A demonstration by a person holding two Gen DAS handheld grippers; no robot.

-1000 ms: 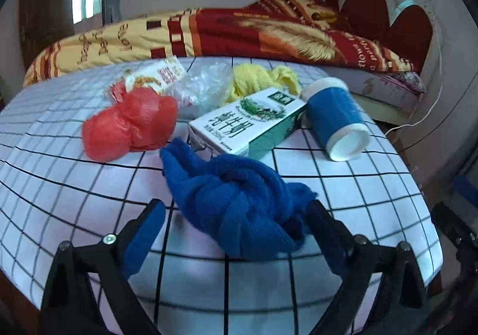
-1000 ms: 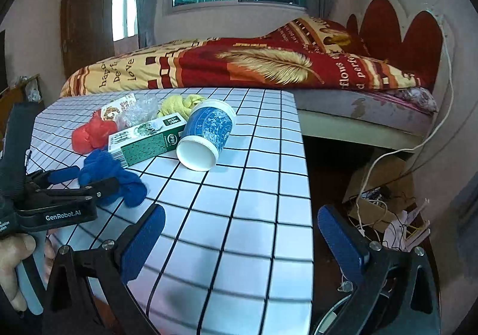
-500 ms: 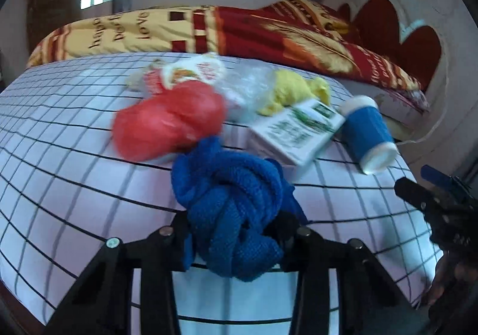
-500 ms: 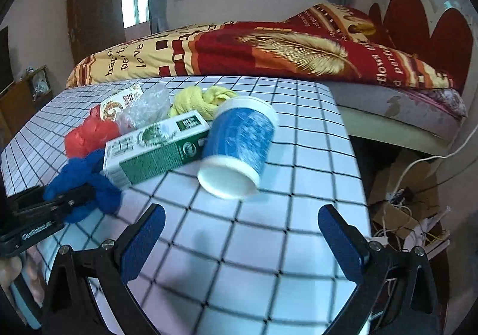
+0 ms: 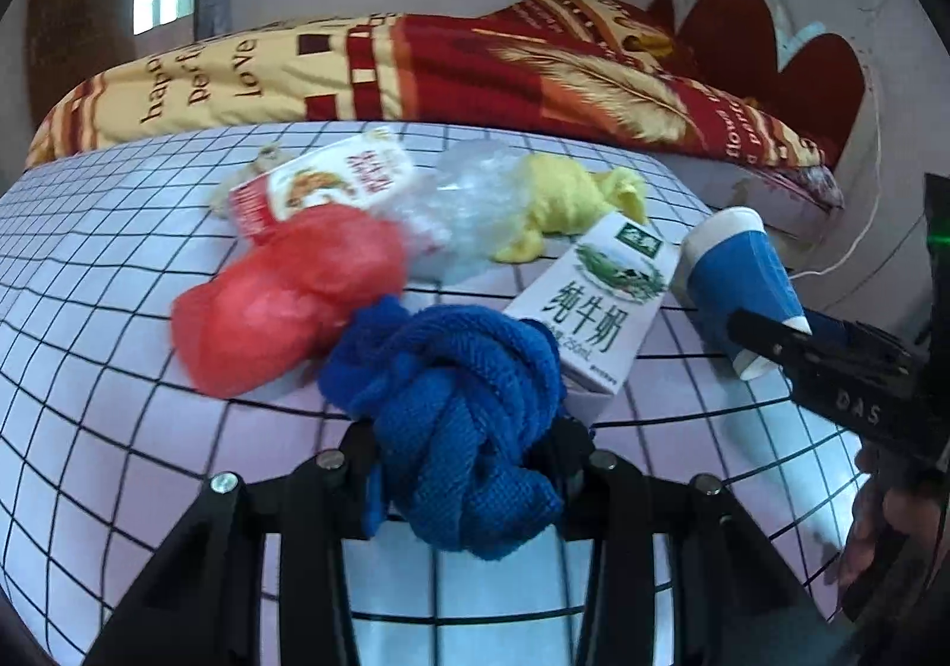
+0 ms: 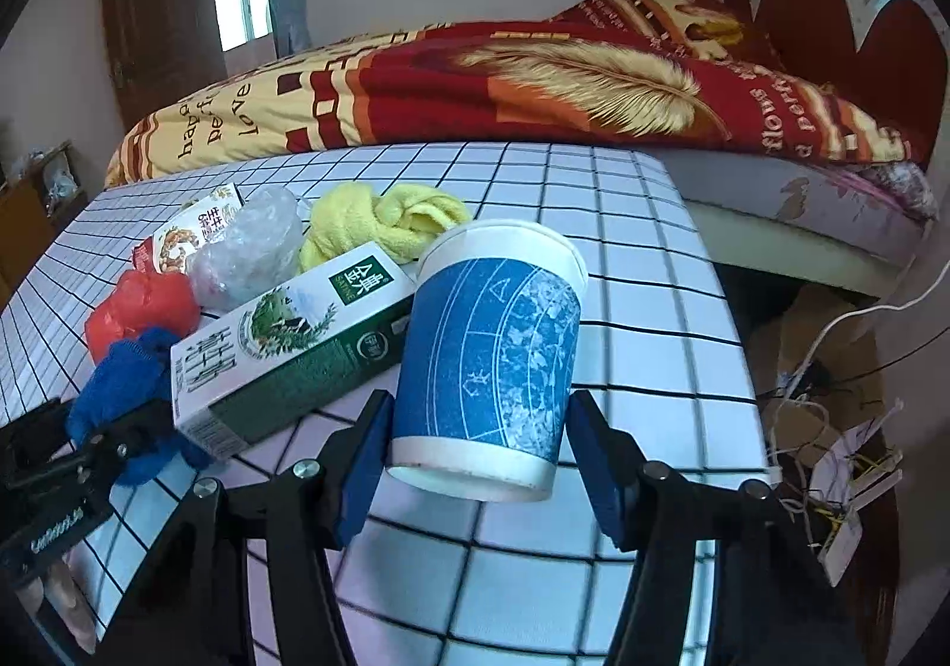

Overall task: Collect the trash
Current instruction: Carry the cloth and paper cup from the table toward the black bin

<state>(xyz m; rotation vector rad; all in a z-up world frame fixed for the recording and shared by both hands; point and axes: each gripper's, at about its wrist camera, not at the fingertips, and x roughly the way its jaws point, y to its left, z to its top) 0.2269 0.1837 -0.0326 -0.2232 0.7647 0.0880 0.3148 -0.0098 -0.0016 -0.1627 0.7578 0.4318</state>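
My left gripper [image 5: 463, 464] is shut on a knotted blue cloth [image 5: 457, 405], which also shows in the right wrist view [image 6: 127, 387]. My right gripper [image 6: 478, 452] is part-open with its jaws on either side of a blue paper cup [image 6: 493, 363] lying on its side; I cannot tell if the pads touch it. The cup also shows in the left wrist view [image 5: 742, 274]. A green-and-white milk carton [image 5: 599, 310] [image 6: 291, 339] lies between cloth and cup. A red plastic bag [image 5: 291, 292], clear plastic wrap [image 5: 469, 209], a yellow cloth [image 5: 570, 197] and a snack packet [image 5: 332, 179] lie behind.
The table has a white checked cloth [image 6: 623, 227]; its right edge drops to a floor with cables and paper scraps [image 6: 831, 428]. A bed with a red-and-yellow blanket [image 6: 534, 84] stands just behind the table.
My left gripper has closed on the blue cloth. My right gripper has moved forward from the table's right side until its jaws flank the paper cup, and they have narrowed.
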